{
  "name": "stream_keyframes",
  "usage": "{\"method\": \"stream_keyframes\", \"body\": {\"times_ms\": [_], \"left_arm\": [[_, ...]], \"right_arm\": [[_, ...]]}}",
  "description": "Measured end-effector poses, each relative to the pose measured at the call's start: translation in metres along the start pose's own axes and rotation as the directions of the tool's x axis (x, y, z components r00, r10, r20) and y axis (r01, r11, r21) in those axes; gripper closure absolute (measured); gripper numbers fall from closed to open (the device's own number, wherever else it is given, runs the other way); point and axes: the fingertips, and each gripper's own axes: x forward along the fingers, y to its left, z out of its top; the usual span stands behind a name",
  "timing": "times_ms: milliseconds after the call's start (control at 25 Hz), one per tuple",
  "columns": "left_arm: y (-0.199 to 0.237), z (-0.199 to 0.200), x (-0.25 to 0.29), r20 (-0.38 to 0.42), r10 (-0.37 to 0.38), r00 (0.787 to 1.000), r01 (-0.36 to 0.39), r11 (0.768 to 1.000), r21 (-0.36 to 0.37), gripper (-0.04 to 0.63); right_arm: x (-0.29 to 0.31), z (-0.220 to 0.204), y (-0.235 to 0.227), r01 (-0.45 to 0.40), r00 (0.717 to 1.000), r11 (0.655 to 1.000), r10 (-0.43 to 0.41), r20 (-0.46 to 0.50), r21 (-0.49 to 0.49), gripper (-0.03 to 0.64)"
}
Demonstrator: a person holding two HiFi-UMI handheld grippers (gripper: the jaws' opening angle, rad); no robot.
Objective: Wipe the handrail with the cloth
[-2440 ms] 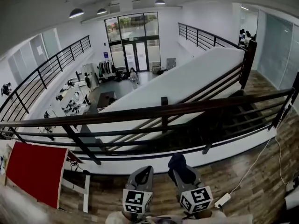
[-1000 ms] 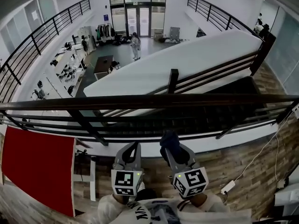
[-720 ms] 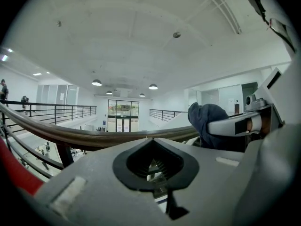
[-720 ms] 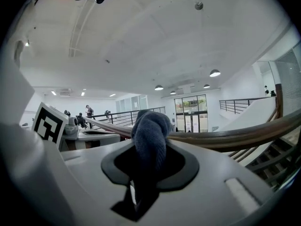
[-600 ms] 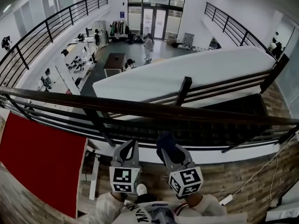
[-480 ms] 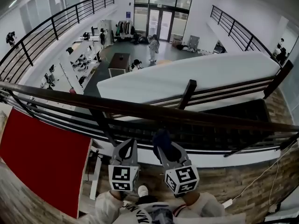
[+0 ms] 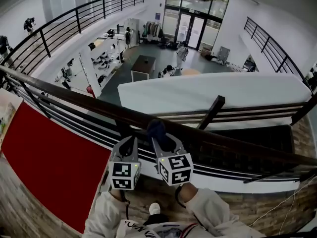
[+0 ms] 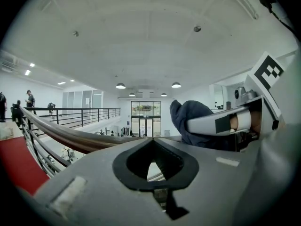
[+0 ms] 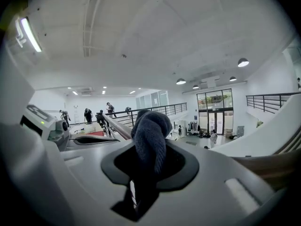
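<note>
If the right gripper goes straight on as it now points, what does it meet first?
Probably the handrail, just ahead of the cloth held in the right gripper; depth is unclear.

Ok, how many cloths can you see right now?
1: a dark blue cloth clamped in the right claw, up at the handrail. The left claw holds none.

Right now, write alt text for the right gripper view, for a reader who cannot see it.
The right tool is shut on a dark blue cloth, which bunches up out of the jaws at the centre. Behind it the dark handrail runs away to the left, and glass doors show far off at the right of a white hall.
</note>
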Motion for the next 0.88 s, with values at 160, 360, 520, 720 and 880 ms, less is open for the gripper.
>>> {"method": "stream_keyframes", "body": {"times_ms": [160, 360, 520, 720, 880], "left_arm": [[0.034, 0.011, 0.013, 0.018, 0.037, 0.999, -0.037, 0.999, -0.008, 0.593], [0.065, 0.006, 0.036, 0.007, 0.075, 0.997, -0.075, 0.997, -0.023, 0.593], [0.081, 0.01, 0.052, -0.001, 0.091, 0.996, -0.091, 0.996, -0.008, 0.592], [0.083, 0.009, 0.061, -0.015, 0.079, 0.997, -0.079, 0.997, -0.008, 0.593], [0.084, 0.004, 0.062, -0.023, 0.079, 0.997, -0.08, 0.996, -0.029, 0.594]], "right_arm": [[0.046, 0.007, 0.015, -0.037, 0.999, 0.999, 0.037, -0.016, 0.004, 0.525], [0.09, 0.008, 0.024, -0.061, 0.998, 0.998, 0.061, -0.027, -0.014, 0.525], [0.119, 0.015, 0.03, -0.06, 0.997, 0.997, 0.058, -0.043, -0.043, 0.525], [0.14, 0.014, 0.039, -0.064, 0.996, 0.994, 0.058, -0.064, -0.086, 0.525], [0.143, 0.01, 0.038, -0.052, 0.996, 0.991, 0.042, -0.083, -0.12, 0.525]]}}
